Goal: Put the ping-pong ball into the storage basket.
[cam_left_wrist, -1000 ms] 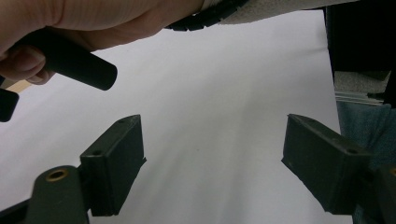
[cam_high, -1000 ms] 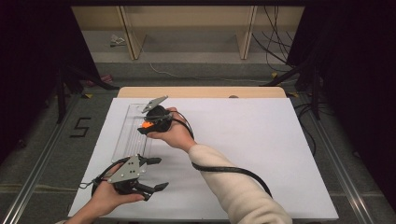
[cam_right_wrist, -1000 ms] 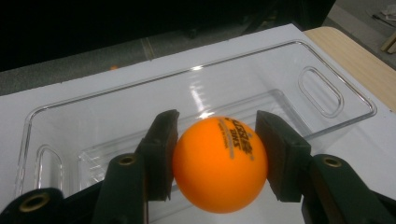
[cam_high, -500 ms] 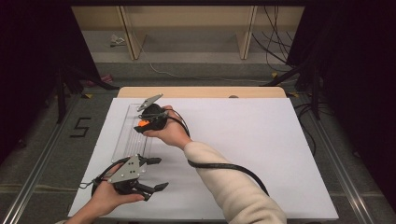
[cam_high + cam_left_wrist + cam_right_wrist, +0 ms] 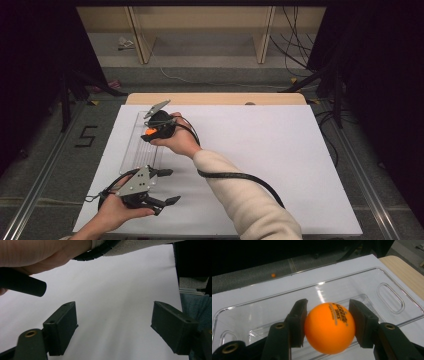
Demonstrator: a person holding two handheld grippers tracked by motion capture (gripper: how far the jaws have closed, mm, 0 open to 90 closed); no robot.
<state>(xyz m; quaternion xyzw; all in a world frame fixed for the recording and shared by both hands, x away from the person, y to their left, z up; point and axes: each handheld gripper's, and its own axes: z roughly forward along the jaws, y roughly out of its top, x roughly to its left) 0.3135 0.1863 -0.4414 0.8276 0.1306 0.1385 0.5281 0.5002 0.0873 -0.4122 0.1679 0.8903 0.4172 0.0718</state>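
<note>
An orange ping-pong ball [image 5: 329, 327] with dark print sits clamped between the jaws of my right gripper [image 5: 328, 305]. It hangs just above a clear plastic tray [image 5: 372, 277] with handle slots at its ends. In the high view the right gripper [image 5: 152, 129] holds the ball [image 5: 149, 132] over the tray [image 5: 135, 150] at the table's left. My left gripper [image 5: 171, 186] rests near the front left of the table, open and holding nothing. Its own view shows the wide-apart jaws of the left gripper [image 5: 113, 312] over bare white table.
The white table top [image 5: 260, 150] stretches to the right, with a wooden strip [image 5: 215, 98] along its far edge. The right arm's cable [image 5: 235, 176] lies across the table. A small orange speck [image 5: 273, 275] lies on the floor beyond the table's left edge.
My right gripper has carried the ball a little to the left and farther away over the tray. The left gripper has stayed put.
</note>
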